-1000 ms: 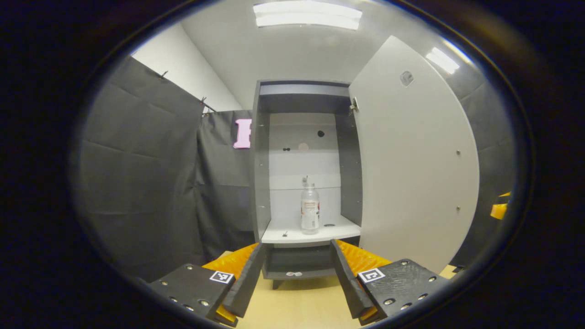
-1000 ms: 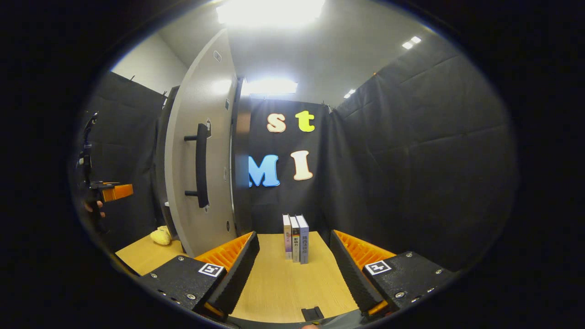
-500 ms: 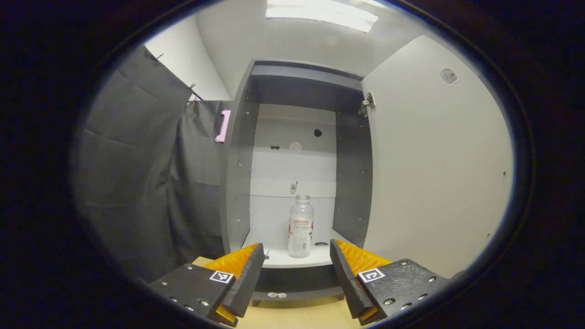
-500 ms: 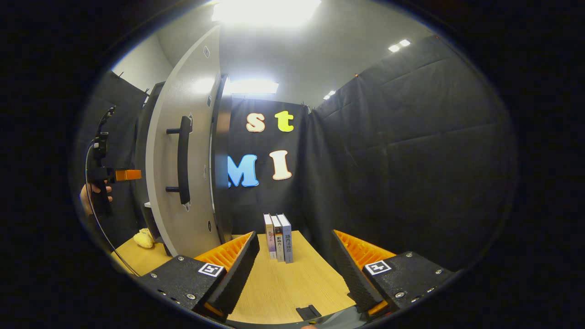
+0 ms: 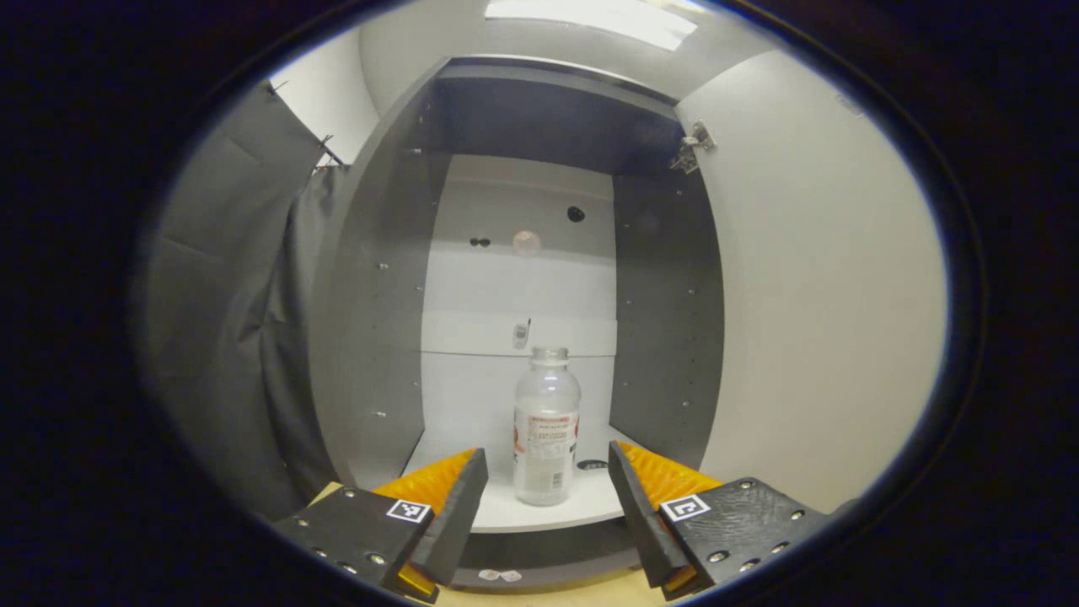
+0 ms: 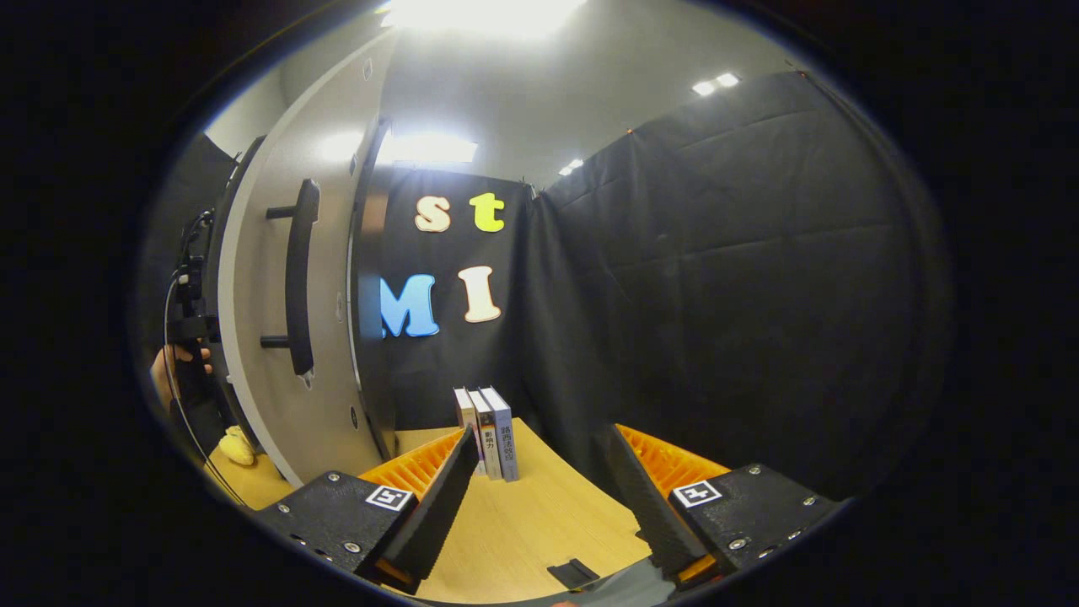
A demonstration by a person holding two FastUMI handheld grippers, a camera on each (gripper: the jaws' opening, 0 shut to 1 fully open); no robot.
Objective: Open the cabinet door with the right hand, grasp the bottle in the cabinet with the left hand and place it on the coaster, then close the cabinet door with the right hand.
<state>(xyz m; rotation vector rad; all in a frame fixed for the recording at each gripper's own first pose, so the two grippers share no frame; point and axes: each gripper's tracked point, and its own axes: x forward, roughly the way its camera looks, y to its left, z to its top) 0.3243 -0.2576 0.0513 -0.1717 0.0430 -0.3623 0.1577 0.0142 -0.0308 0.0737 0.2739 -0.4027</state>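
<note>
Left gripper [image 5: 546, 506]: jaws wide, empty. Bottle [image 5: 546, 430]: upright on cabinet [image 5: 379, 278] shelf, 12 o'clock, just beyond the fingertips. Cabinet door [image 5: 826, 287]: swung open, 3 o'clock. Right gripper [image 6: 539, 497]: jaws wide, empty; books [image 6: 487, 432] at 12 o'clock.

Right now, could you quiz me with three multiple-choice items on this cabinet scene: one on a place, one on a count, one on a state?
1. Where does the clear plastic bottle stand?
A. on the white shelf inside the grey cabinet
B. on the wooden table
C. lying on the floor

2. How many upright books stand on the wooden table?
A. one
B. three
C. six

3. How is the cabinet's pale grey door?
A. shut
B. removed
C. swung open

Answers: 1 A, the bottle stands upright on the white shelf, ahead of the open left gripper. 2 B, three spines show side by side. 3 C, the cabinet's inside is exposed, with the door beside it.
</note>
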